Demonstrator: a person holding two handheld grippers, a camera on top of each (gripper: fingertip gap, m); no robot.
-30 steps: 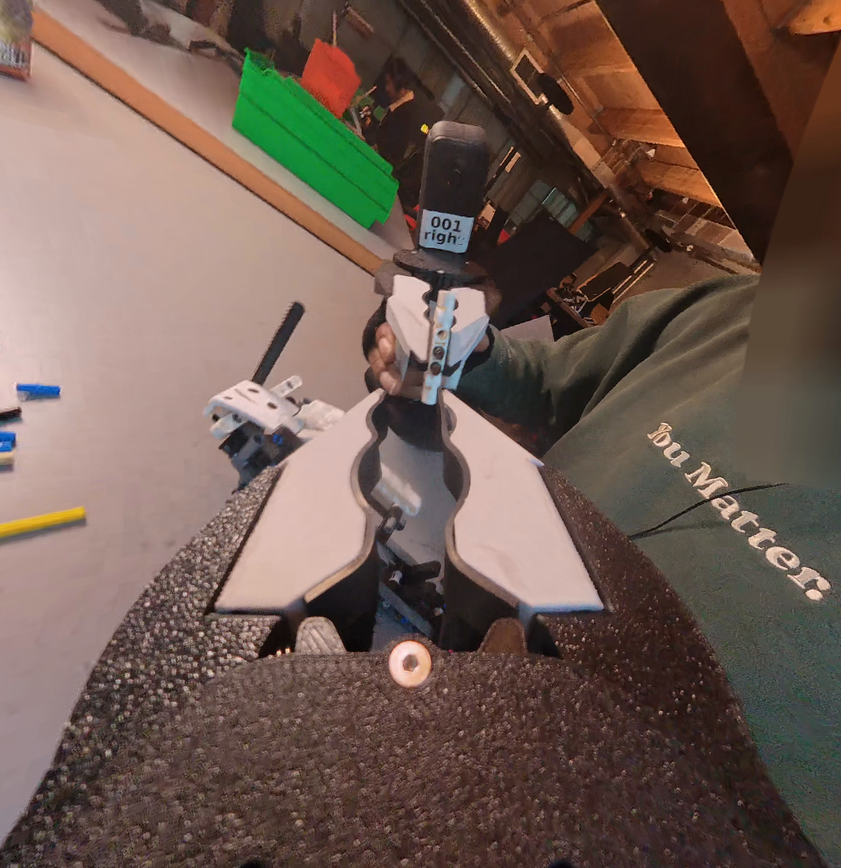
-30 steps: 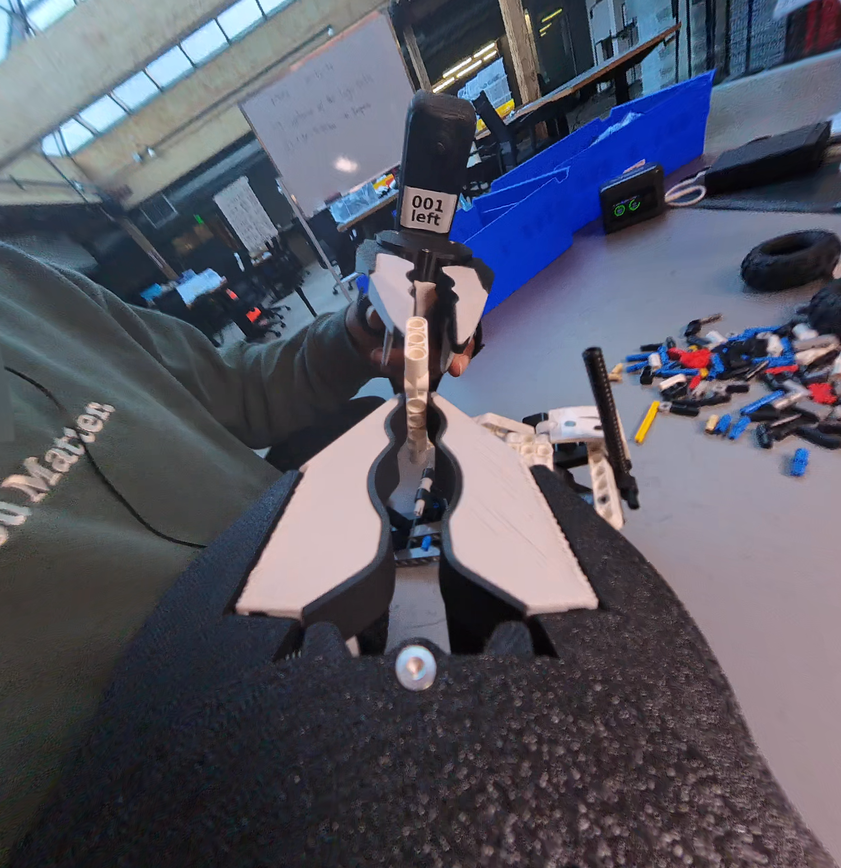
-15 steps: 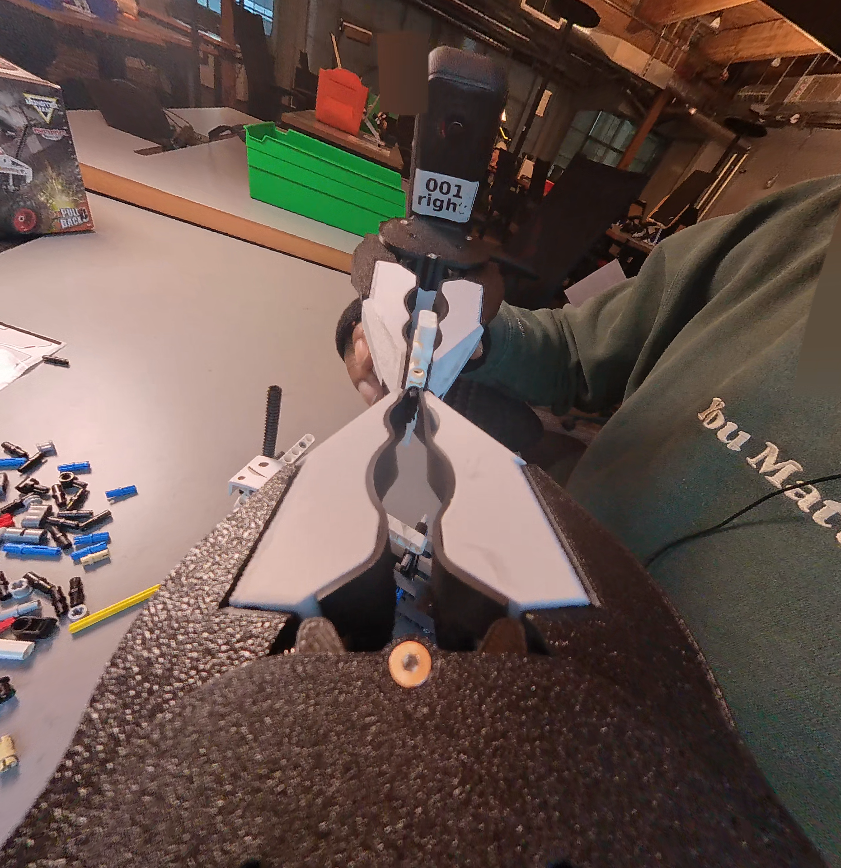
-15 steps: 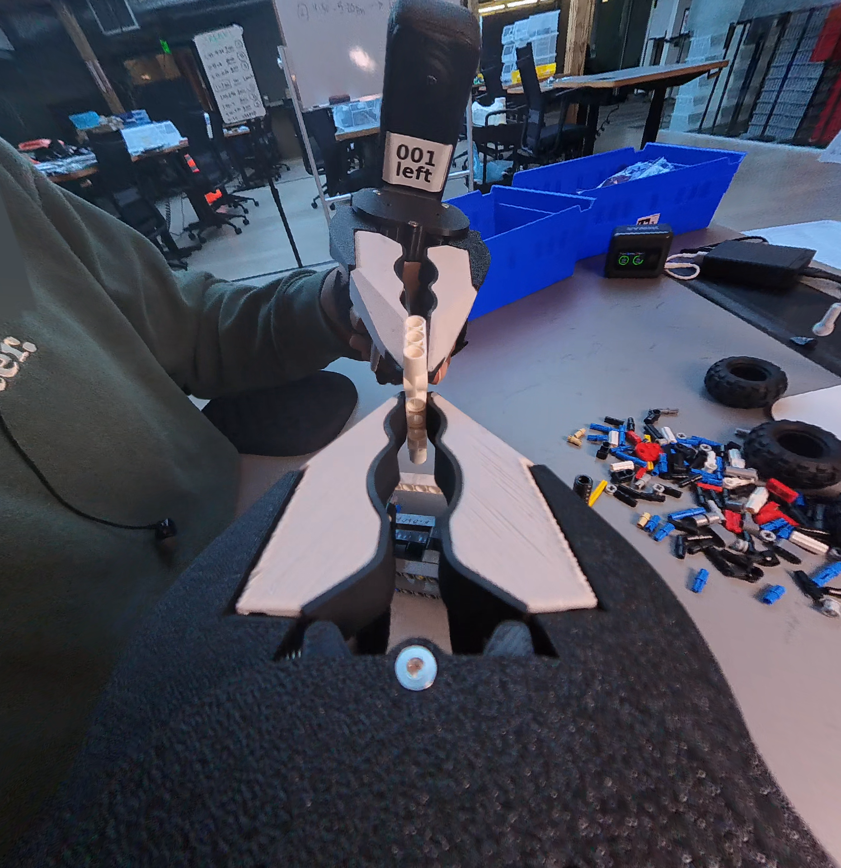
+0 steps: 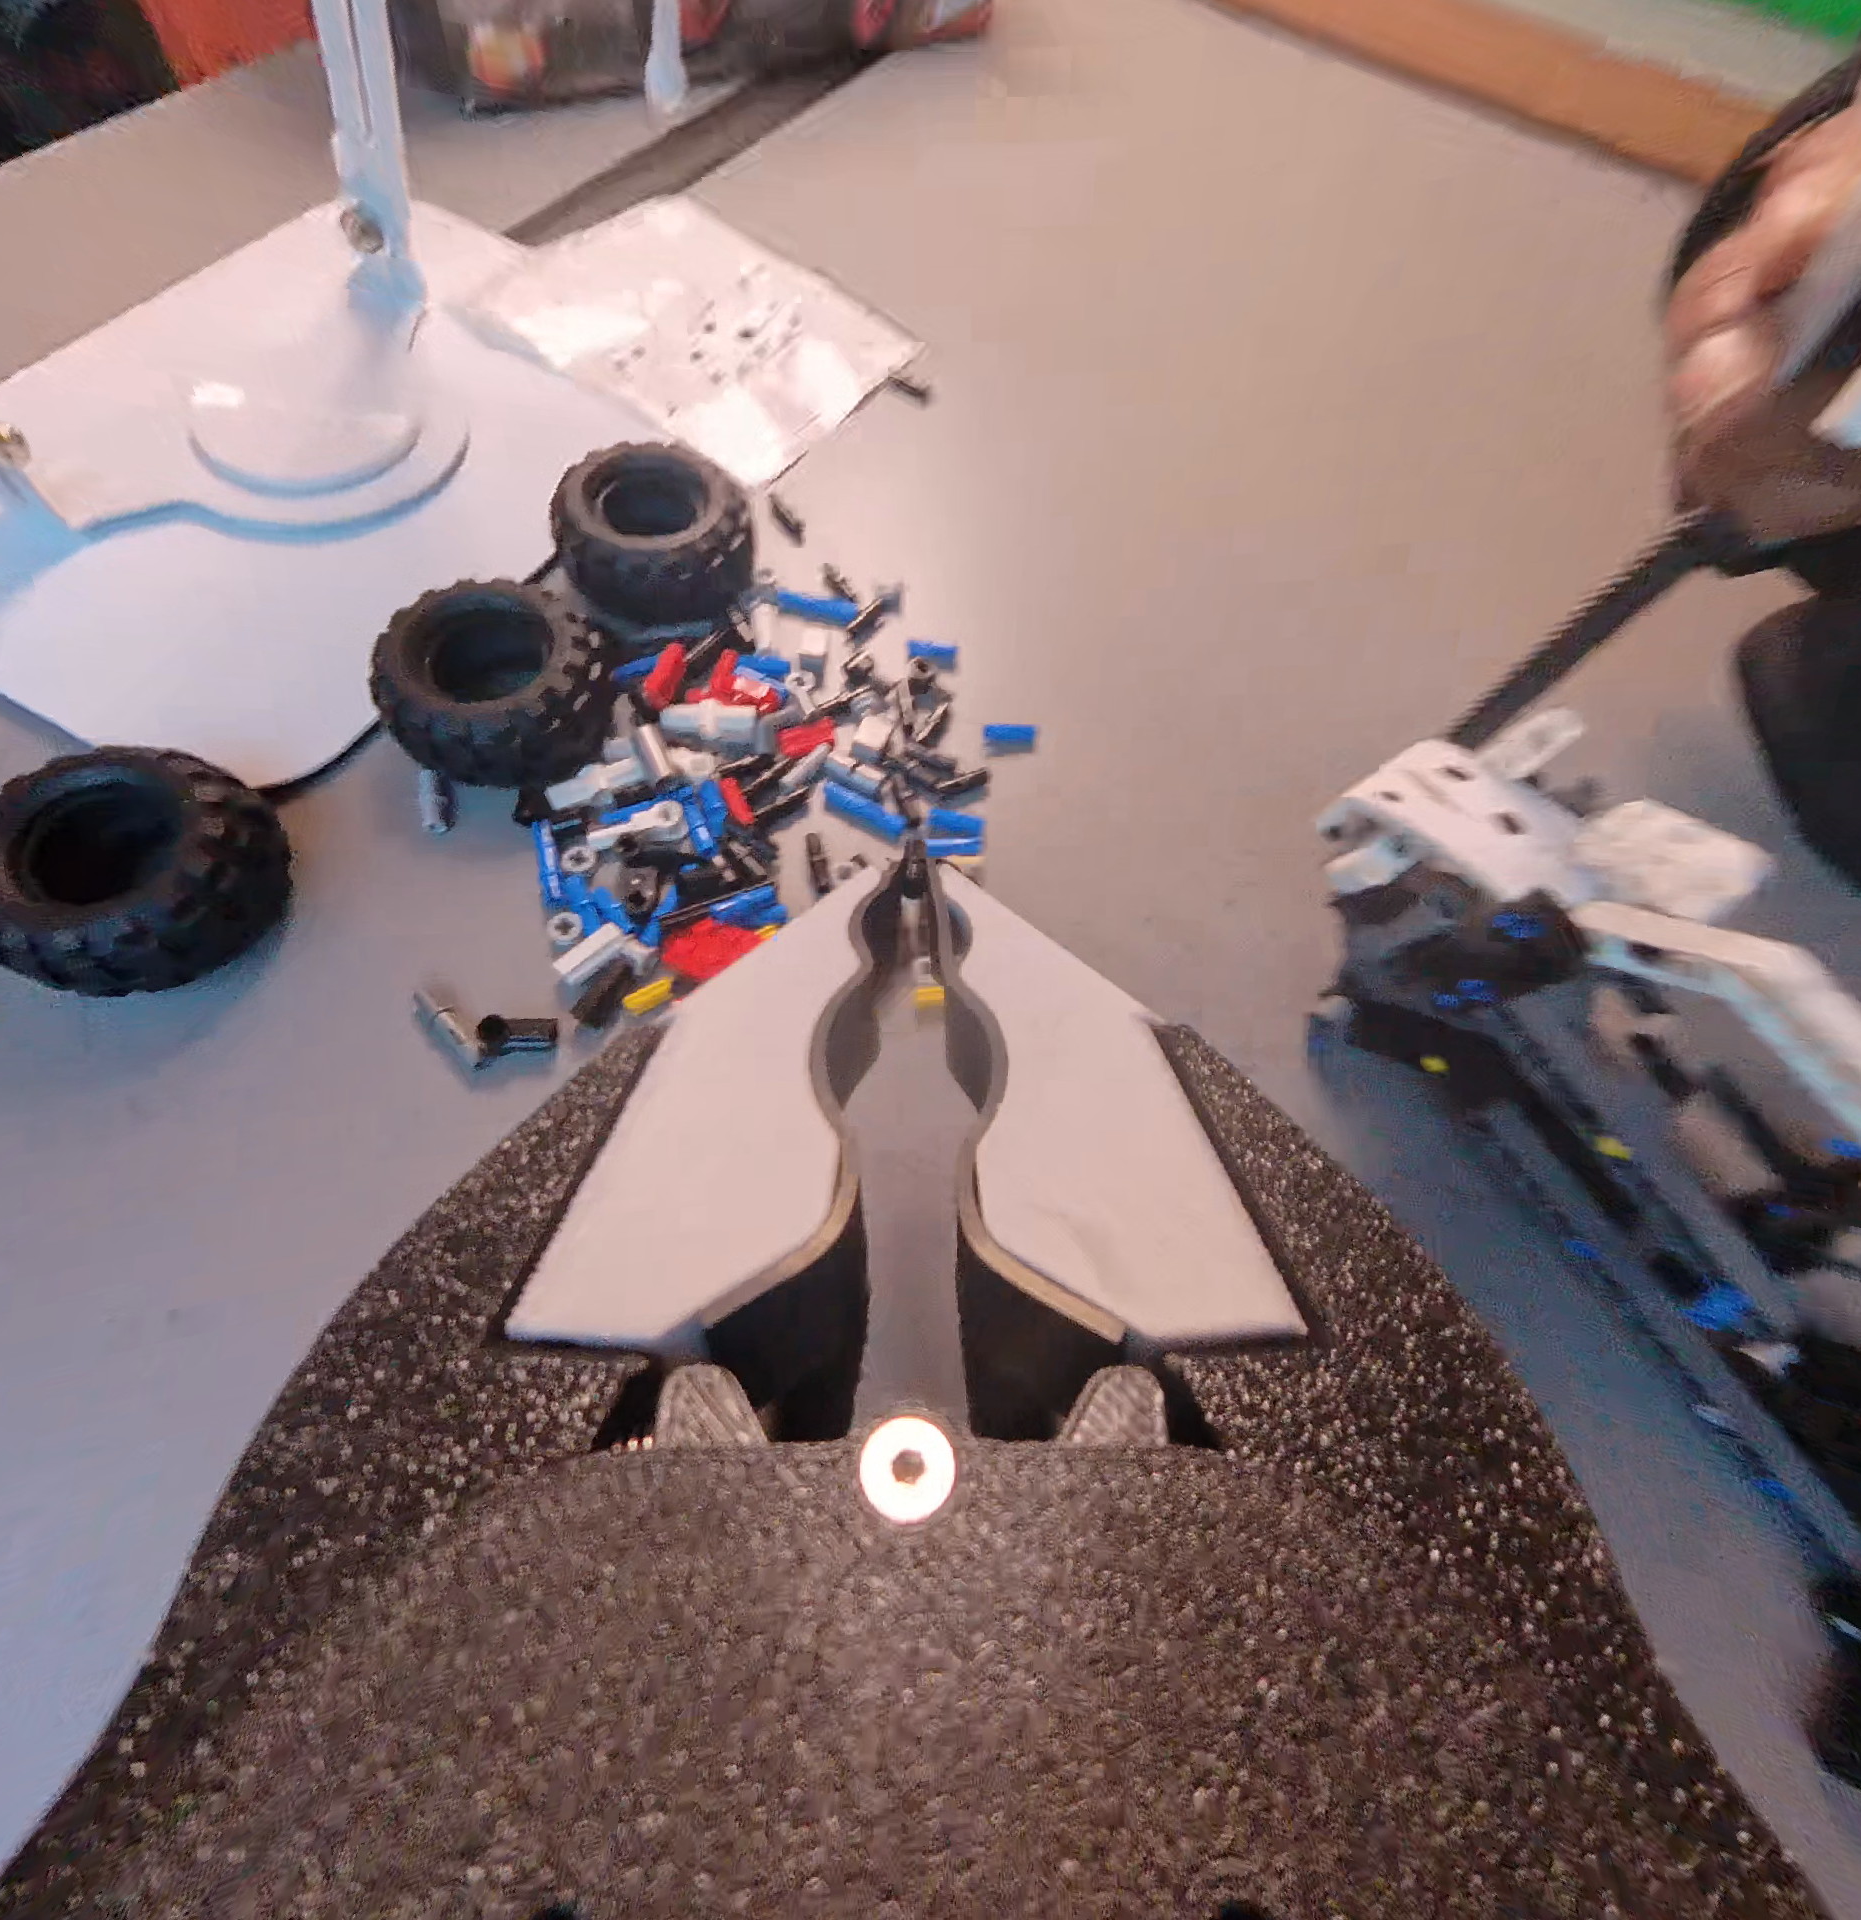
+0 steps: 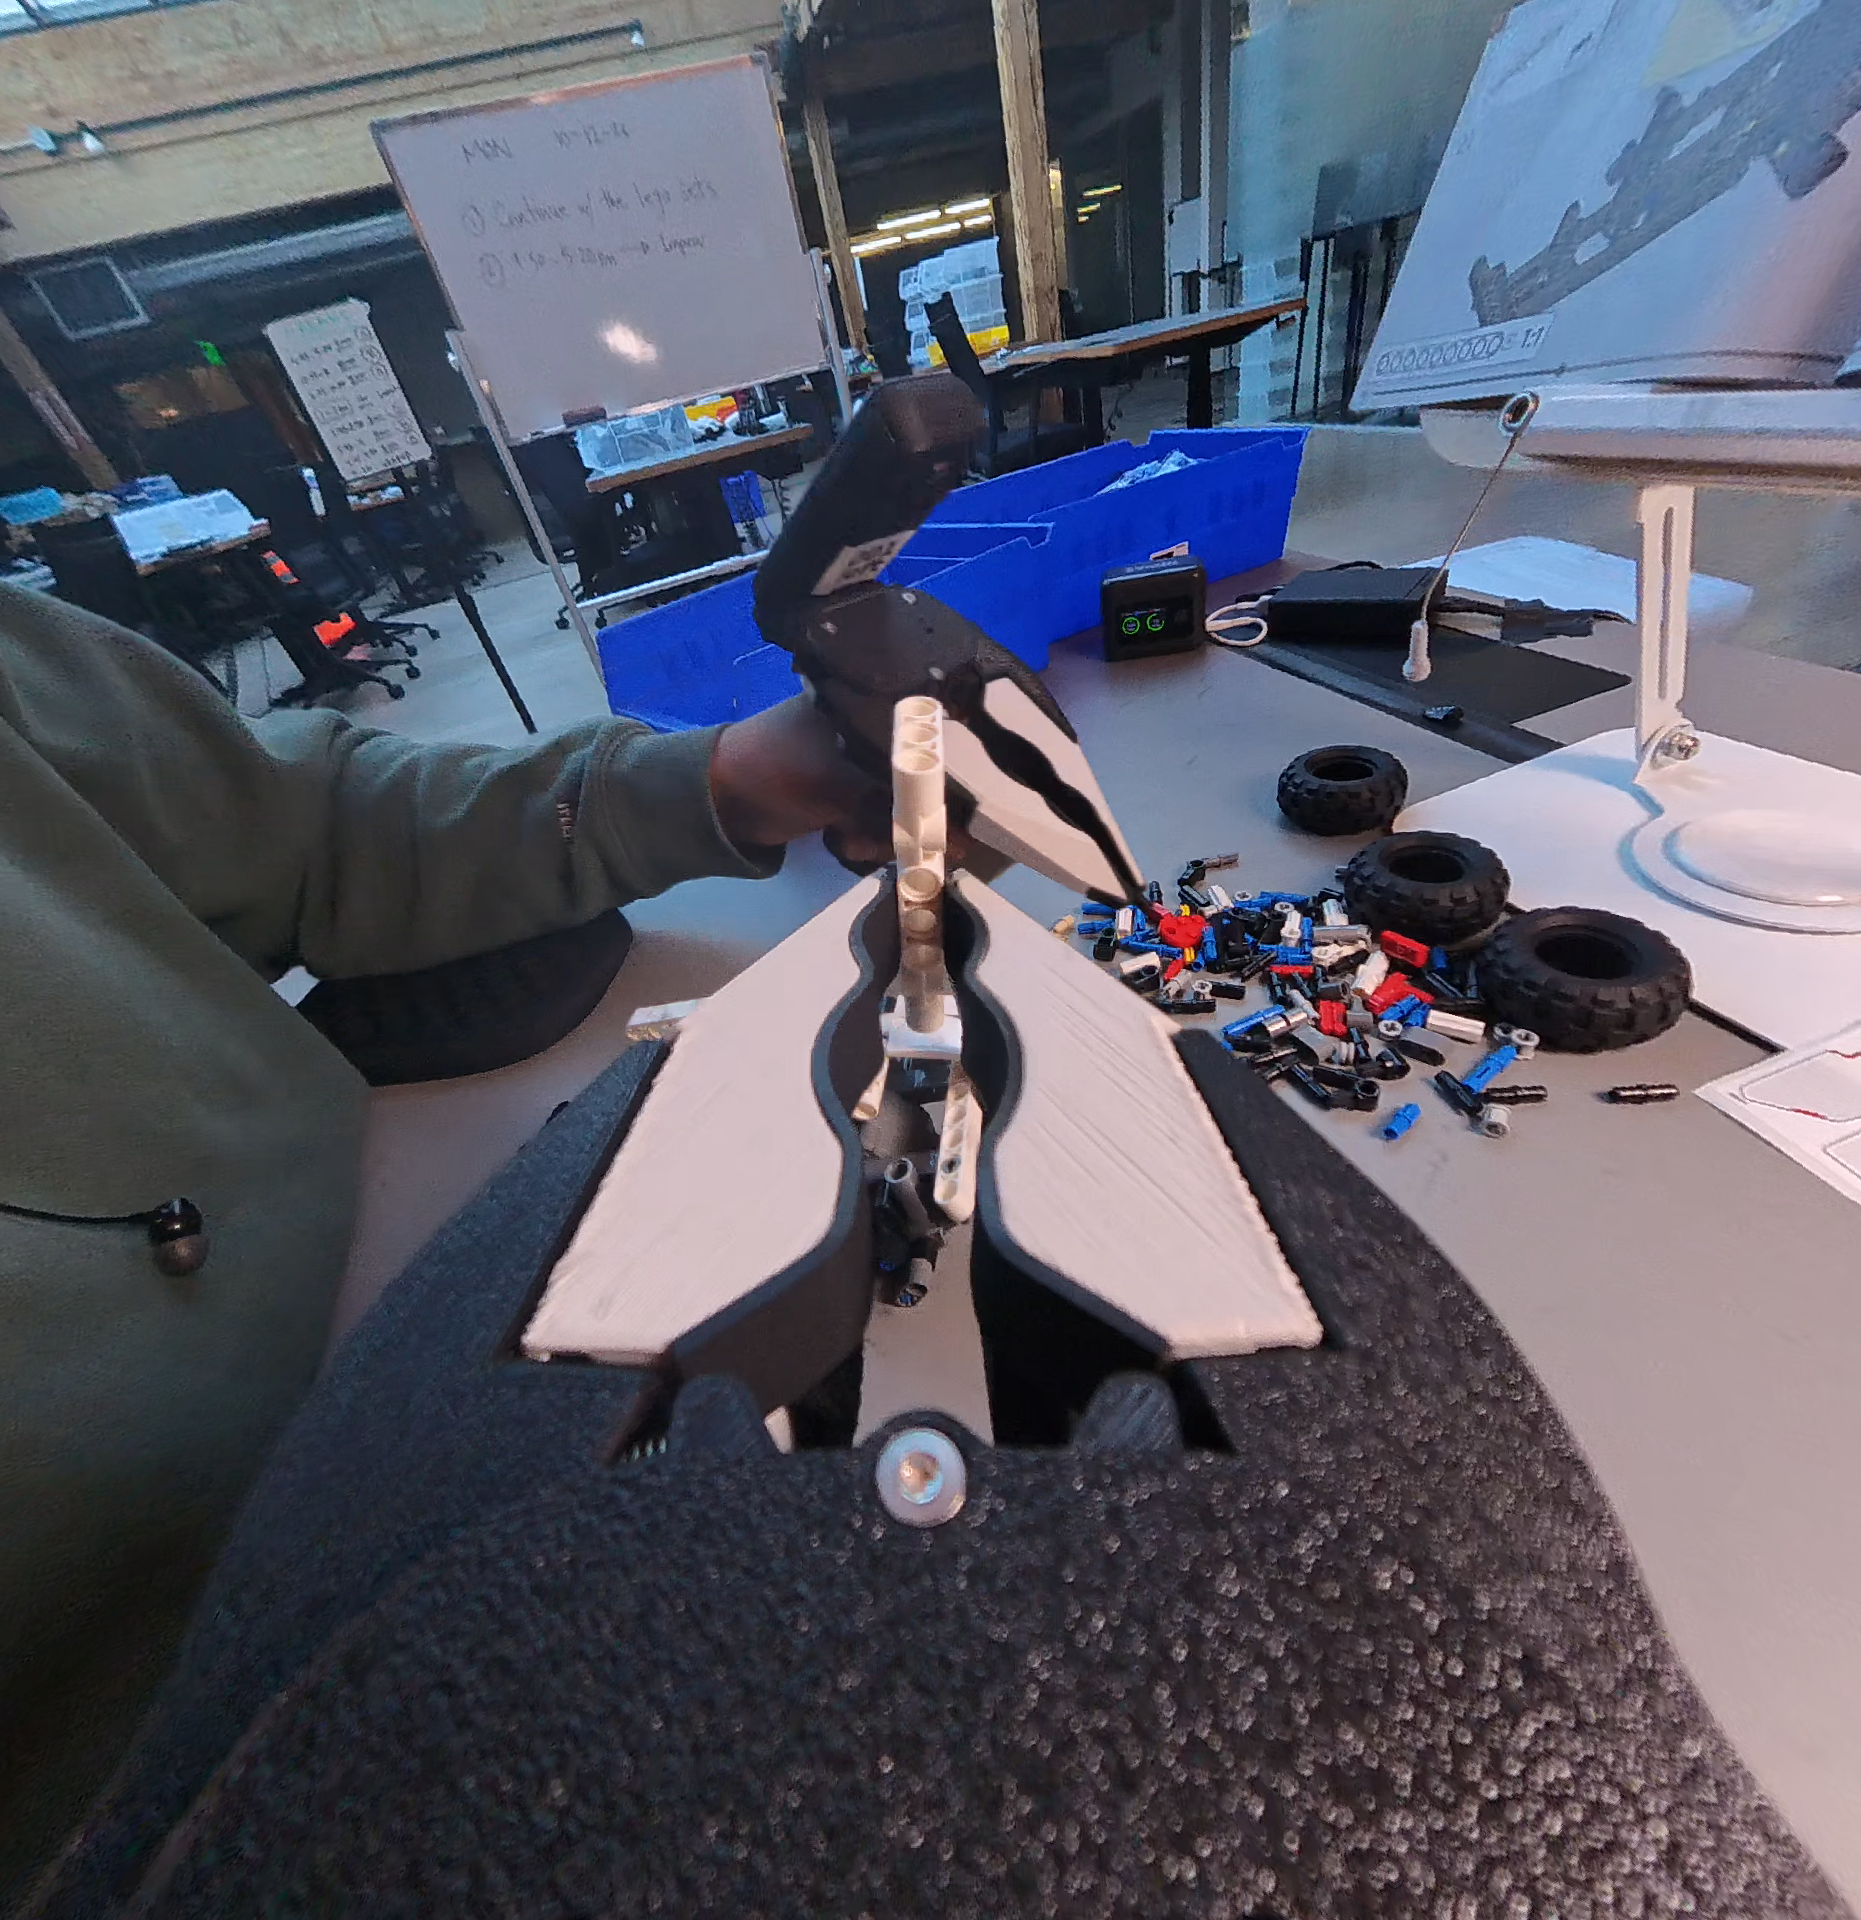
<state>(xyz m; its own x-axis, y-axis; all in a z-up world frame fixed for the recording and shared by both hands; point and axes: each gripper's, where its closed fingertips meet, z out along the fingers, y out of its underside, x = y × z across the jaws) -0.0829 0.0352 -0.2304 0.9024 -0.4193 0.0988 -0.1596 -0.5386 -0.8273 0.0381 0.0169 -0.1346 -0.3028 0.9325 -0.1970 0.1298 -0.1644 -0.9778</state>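
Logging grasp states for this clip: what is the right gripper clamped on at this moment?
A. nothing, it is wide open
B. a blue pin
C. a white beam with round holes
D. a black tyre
C: in the right wrist view the right gripper is closed on the white beam with round holes, which stands up out of its tips, while the black tyres lie on the table.

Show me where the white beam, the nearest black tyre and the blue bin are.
white beam (image 6: 918, 774): right wrist view, on its upper holed end.
nearest black tyre (image 6: 1582, 979): right wrist view, on its tread facing the camera.
blue bin (image 6: 1071, 561): right wrist view, on its front wall.
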